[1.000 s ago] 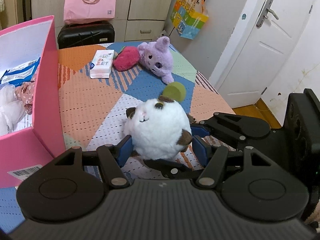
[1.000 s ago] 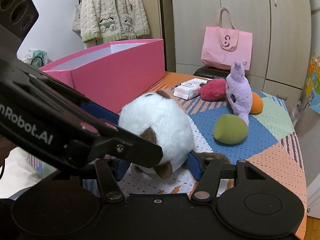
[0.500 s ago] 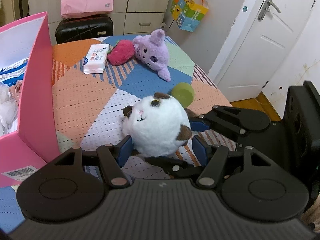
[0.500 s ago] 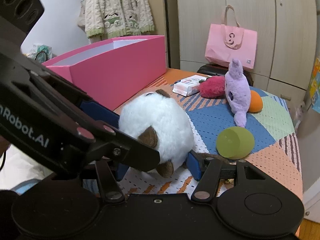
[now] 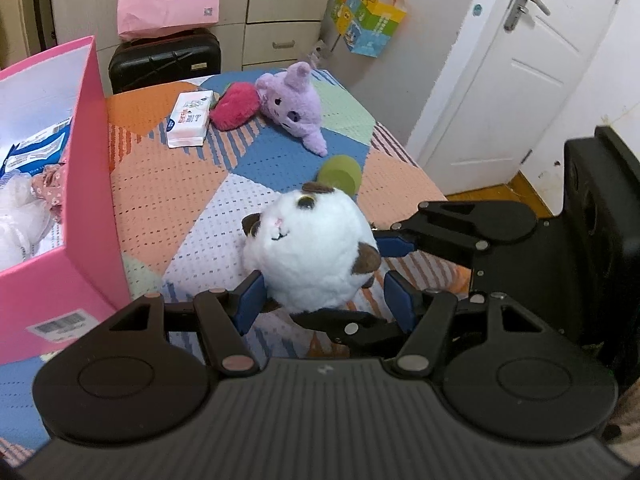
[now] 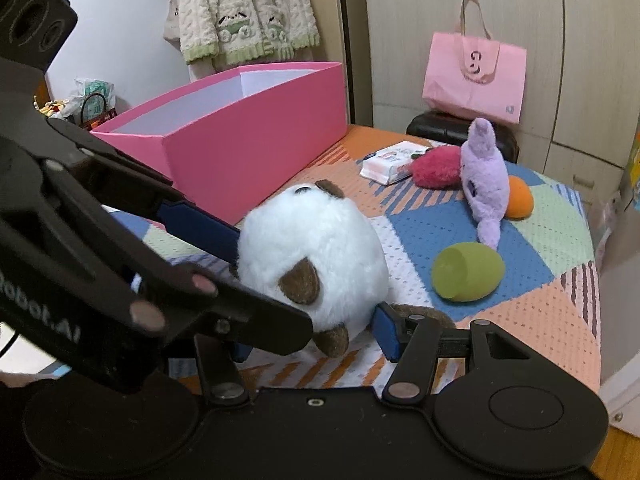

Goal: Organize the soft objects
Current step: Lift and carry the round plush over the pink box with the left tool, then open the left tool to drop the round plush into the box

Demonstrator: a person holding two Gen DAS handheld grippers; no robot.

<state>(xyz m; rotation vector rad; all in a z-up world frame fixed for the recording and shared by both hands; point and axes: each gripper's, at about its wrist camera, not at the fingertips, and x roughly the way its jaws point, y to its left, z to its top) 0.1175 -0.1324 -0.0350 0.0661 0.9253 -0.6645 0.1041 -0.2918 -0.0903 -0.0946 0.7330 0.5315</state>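
- Left wrist view: your left gripper [image 5: 325, 302] is clamped on the white plush [image 5: 312, 248], one blue pad at each lower flank.
- The toy now sits higher in this view than a moment ago: its top overlaps the green sponge egg [image 5: 340, 170], and its face has tipped up.
- I judge the pick is made, and the carry to the pink box [image 5: 92, 184] comes next. The box stands close on the left.
- Its inside is cut off at the left edge; you see only some packets and pale fabric.
- Right wrist view: your right gripper [image 6: 312, 340] also closes on the toy. The right-hand pad touches its underside.
- The left-hand pad is mostly hidden behind the other gripper's linkage, so I take that contact on trust.
- You cannot tell whether the toy's brown foot has cleared the patchwork cloth [image 6: 540, 320].
- The purple plush [image 6: 484, 176], red plush [image 6: 436, 168], orange egg [image 6: 520, 198] and tissue pack [image 6: 390, 162] are still on the cloth.
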